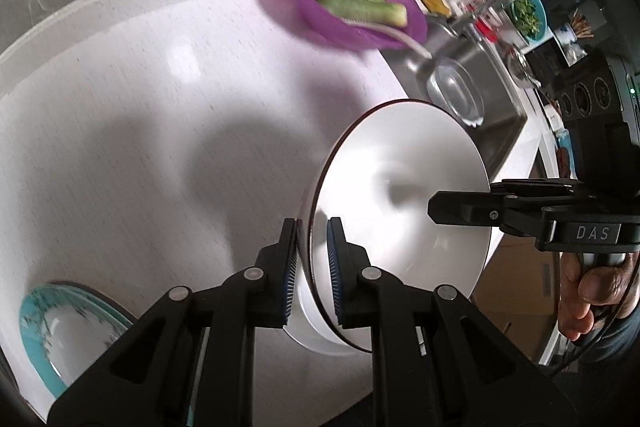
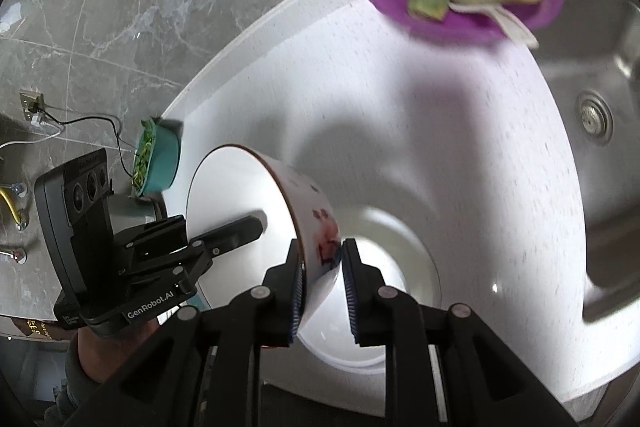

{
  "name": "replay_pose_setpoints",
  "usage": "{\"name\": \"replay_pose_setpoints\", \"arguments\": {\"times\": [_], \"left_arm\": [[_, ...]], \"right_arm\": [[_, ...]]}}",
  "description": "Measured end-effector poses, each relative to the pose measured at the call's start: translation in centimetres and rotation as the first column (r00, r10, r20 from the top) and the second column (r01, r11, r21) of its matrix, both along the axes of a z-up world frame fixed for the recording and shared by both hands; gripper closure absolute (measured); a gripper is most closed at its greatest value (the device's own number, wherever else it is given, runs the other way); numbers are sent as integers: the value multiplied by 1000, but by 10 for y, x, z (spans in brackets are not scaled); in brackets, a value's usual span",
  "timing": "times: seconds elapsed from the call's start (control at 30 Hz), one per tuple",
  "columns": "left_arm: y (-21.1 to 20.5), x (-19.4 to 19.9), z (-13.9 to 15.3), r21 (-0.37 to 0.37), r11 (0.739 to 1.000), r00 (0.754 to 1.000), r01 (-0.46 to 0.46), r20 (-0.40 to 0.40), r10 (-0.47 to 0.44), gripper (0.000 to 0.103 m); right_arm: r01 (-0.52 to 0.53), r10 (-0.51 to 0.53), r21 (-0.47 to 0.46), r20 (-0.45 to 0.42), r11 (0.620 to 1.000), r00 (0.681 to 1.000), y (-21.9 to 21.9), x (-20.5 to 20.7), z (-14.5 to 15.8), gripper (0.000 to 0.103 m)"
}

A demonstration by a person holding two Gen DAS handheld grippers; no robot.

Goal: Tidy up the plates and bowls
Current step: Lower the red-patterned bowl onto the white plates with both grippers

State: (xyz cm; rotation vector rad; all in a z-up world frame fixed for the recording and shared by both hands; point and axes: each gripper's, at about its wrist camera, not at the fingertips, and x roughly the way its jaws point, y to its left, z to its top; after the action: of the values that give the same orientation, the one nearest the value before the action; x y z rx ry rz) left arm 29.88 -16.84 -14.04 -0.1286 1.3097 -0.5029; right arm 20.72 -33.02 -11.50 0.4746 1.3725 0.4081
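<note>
Two grippers carry a white bowl [image 1: 404, 187] above a white counter [image 1: 160, 107].
Left gripper [image 1: 313, 267] and right gripper [image 2: 320, 283] each clamp opposite rim edges.

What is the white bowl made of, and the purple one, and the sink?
The white bowl looks like glazed ceramic: glossy, with a thin dark rim line and a red painted pattern outside. The purple bowl looks like plastic: its wall seems to let light through, though blur leaves that open. The sink looks like brushed stainless steel: grey, softly shiny, with a metal drain.
</note>
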Motion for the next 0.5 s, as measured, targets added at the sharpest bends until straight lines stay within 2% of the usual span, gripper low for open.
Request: {"name": "replay_pose_setpoints", "arguments": {"times": [0.33, 0.5], "left_arm": [[-15, -43, -43, 12, 999, 996, 34, -89, -33, 90], [-19, -50, -55, 28, 999, 994, 41, -100, -38, 90]], "right_arm": [[13, -13, -9, -83, 1000, 996, -12, -32, -34, 81], [8, -10, -23, -91, 1000, 996, -13, -36, -42, 81]]}}
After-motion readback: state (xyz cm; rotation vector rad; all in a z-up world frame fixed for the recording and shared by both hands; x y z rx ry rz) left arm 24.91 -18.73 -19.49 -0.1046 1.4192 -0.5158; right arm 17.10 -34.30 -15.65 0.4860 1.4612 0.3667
